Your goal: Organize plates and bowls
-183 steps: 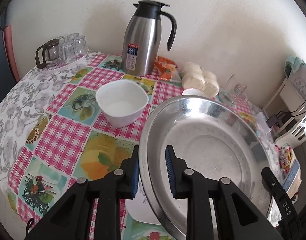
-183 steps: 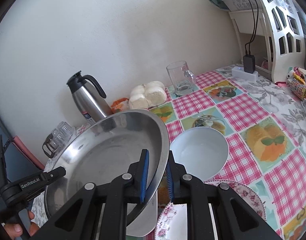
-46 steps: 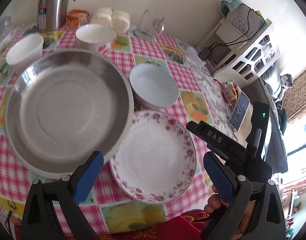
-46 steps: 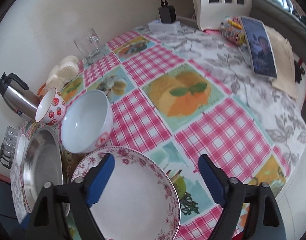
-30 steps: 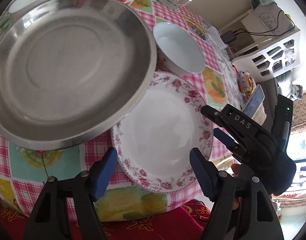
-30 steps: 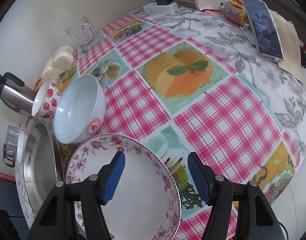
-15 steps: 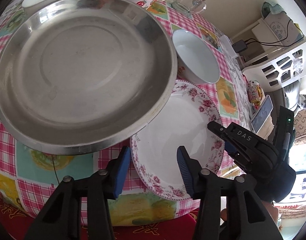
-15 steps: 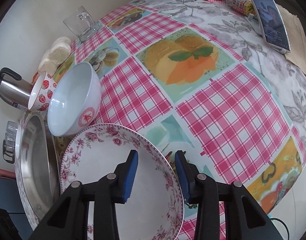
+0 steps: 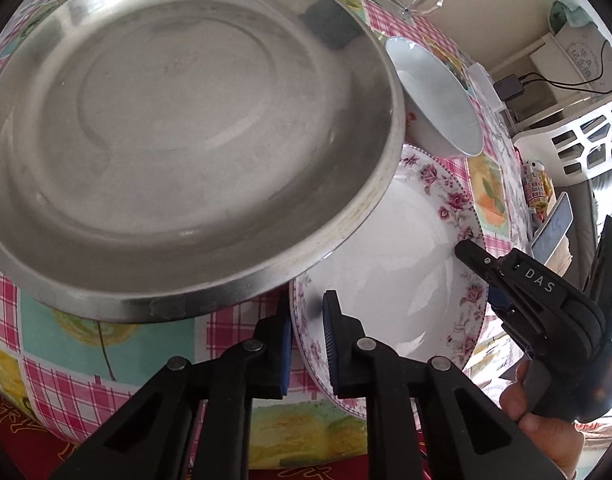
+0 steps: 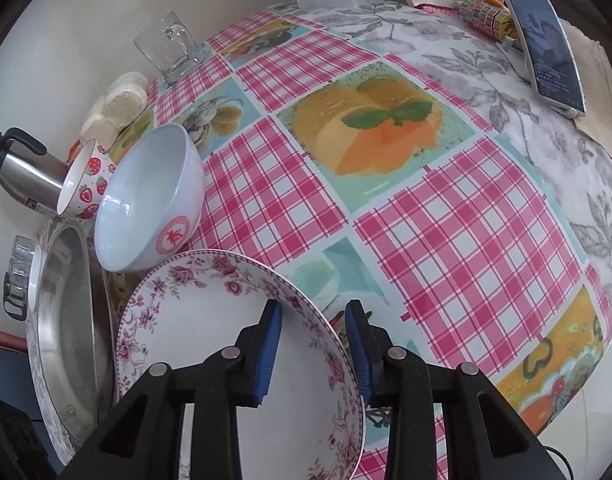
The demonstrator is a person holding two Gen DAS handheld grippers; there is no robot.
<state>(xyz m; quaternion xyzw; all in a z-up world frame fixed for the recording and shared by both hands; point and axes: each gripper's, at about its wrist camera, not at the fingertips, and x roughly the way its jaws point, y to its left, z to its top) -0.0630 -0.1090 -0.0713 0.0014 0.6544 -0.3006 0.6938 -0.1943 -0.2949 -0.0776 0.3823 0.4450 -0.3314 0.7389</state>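
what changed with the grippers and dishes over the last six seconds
Both grippers let go of the large round steel pan, now lying on the tablecloth. The left gripper and right gripper then narrowed around opposite rim edges of the floral-rimmed white plate. The white bowl with red emblem stayed beside it.

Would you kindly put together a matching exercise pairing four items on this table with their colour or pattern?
Items:
1. large pan
2. plate with both tools at its rim
3. small bowl beside the flask
4. big bowl next to the plate

Descriptions:
A. red strawberries
B. bare silver metal
C. pink flowers around the rim
D. pale blue-white with a red round emblem

Pairs: 1-B, 2-C, 3-A, 4-D
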